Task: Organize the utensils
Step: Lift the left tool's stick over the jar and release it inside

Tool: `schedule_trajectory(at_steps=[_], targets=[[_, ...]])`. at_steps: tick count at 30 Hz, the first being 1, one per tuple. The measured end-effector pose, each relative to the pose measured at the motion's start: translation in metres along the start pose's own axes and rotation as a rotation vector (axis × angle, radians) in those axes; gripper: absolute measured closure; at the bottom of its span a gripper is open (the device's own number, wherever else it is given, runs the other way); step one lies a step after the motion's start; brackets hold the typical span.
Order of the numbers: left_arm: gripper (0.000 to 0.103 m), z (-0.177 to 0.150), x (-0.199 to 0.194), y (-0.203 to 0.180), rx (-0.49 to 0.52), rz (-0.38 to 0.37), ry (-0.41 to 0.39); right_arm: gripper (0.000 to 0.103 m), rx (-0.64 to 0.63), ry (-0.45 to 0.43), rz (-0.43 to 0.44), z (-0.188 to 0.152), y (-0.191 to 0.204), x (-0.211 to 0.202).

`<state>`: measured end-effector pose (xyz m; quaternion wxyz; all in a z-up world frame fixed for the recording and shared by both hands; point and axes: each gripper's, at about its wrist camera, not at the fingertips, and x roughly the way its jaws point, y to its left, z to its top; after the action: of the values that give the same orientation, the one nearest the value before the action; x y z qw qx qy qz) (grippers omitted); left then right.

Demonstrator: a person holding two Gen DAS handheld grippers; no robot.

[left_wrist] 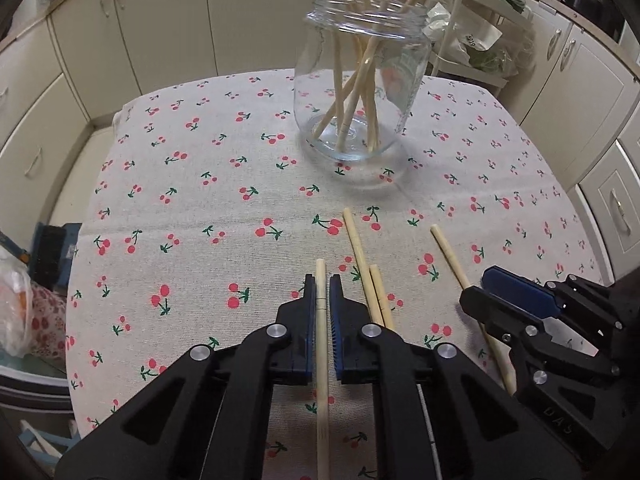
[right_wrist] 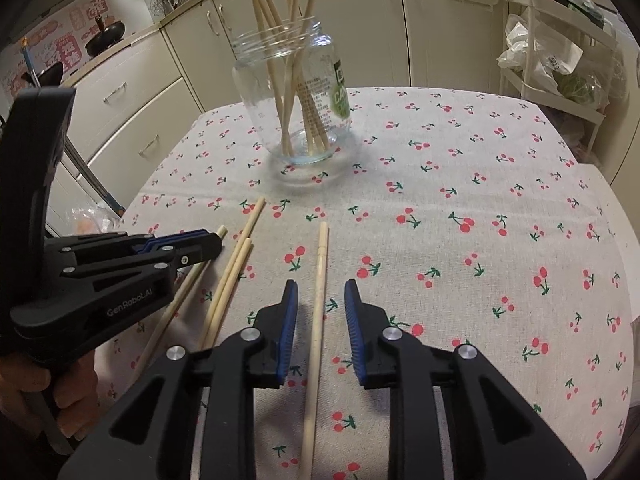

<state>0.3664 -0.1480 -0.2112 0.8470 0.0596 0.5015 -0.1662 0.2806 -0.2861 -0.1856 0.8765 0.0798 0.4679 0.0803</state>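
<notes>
Black tongs fill the foreground of both wrist views, and we take the scene from the largest thing down. Our bench [left_wrist: 200, 184], covered in a cherry-print cloth, carries everything. Toward its far side stands the clear glass jar [left_wrist: 362, 80], upright, and in it we count several wooden chopsticks [left_wrist: 352, 96] already leaning against the rim, so we judge a good part of the sorting done. Four sticks are left on the near cloth. Our left tongs [left_wrist: 321, 284] are clenched on one chopstick [left_wrist: 321, 312], which runs straight back between the blue pads and rests low against the cloth; by our reckoning it has been gripped but not yet carried off. Our right tongs [right_wrist: 320, 292] stand released, their jaws apart on either side of a second chopstick [right_wrist: 320, 280], neither pad touching it, while it lies flat on the cloth. Between the two tools a pair of chopsticks [left_wrist: 374, 280] lies side by side, untouched. What remains, as we read it, is to bring the gripped stick to the jar's mouth, then close on the straddled one, then collect the pair. Beyond the bench edge we see cream cabinets [left_wrist: 160, 20] and a cluttered rack [right_wrist: 560, 60], no part of the job.
</notes>
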Motion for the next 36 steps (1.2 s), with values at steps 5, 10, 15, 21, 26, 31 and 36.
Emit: schedule_trajectory(at_steps=[5, 10, 15, 21, 26, 31, 36], targets=[[0.096, -0.001, 0.0, -0.004, 0.016, 0.027, -0.013, 0.094, -0.088, -0.003, -0.061, -0.001, 0.012, 0.004], [0.098, 0.001, -0.017, 0.007, -0.038, 0.0, -0.094, 0.097, -0.034, -0.004, -0.022, -0.001, 0.001, 0.002], [0.098, 0.014, -0.06, 0.024, -0.122, -0.105, -0.296, 0.097, 0.117, 0.008, 0.092, -0.001, -0.021, 0.003], [0.098, 0.049, -0.109, 0.029, -0.206, -0.172, -0.52, 0.097, 0.136, 0.003, 0.105, -0.001, -0.021, 0.002], [0.098, 0.083, -0.134, 0.03, -0.244, -0.21, -0.648, 0.097, 0.152, 0.001, 0.118, -0.001, -0.023, 0.001], [0.098, 0.113, -0.151, 0.032, -0.292, -0.187, -0.786, 0.097, 0.166, -0.002, 0.128, -0.003, -0.026, -0.001], [0.098, 0.136, -0.152, 0.024, -0.317, -0.129, -0.894, 0.097, 0.172, -0.005, 0.134, -0.003, -0.027, -0.001]])
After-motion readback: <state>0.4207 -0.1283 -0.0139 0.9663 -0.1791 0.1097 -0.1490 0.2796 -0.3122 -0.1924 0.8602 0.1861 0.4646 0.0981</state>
